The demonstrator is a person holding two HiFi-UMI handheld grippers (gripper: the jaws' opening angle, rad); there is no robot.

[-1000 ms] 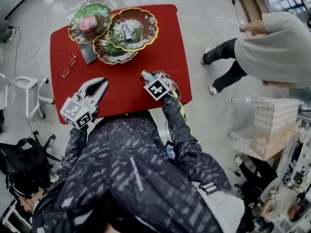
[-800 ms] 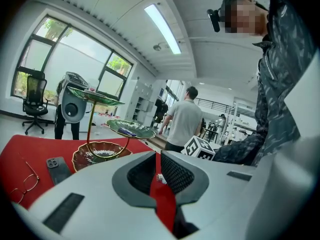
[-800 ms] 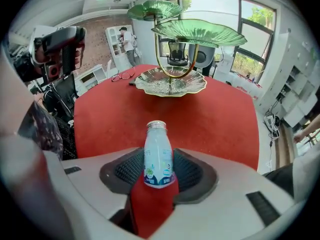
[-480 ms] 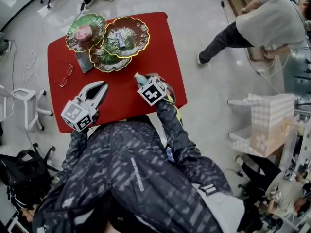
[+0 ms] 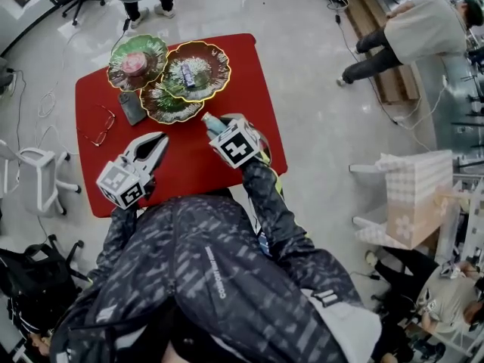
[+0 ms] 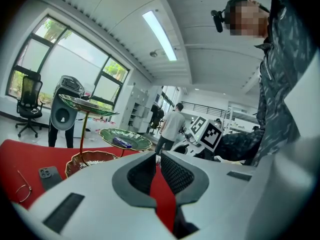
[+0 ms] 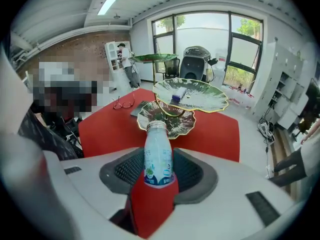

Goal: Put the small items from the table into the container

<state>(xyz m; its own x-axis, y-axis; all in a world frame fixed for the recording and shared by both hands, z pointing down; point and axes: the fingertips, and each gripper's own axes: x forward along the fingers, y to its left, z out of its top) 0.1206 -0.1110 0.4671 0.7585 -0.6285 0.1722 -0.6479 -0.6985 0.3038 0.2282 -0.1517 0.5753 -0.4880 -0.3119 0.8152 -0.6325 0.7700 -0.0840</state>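
A small white bottle [image 7: 158, 151] with a blue-green label stands upright between the jaws of my right gripper [image 7: 159, 158], which is shut on its lower body and holds it above the red table [image 5: 227, 66]. In the head view this gripper [image 5: 214, 127] hangs just in front of the three-tier leaf dish stand [image 5: 168, 74]. The stand's lowest dish [image 7: 167, 118] lies right behind the bottle's neck. A blue packet [image 7: 178, 93] rests in the middle dish, and a pink round item [image 5: 134, 62] in the top green one. My left gripper [image 5: 160, 138] hovers low over the table's near left, jaws together and empty [image 6: 156, 156].
A dark phone [image 5: 133, 107] and a pair of glasses [image 5: 100, 127] lie on the table left of the stand. A white chair [image 5: 34, 165] stands to the left and a white cart [image 5: 412, 195] to the right. A person [image 5: 412, 29] bends over at the far right.
My right gripper has lifted the bottle off the table and carried it a little toward the dish stand. The left gripper has stayed in place.
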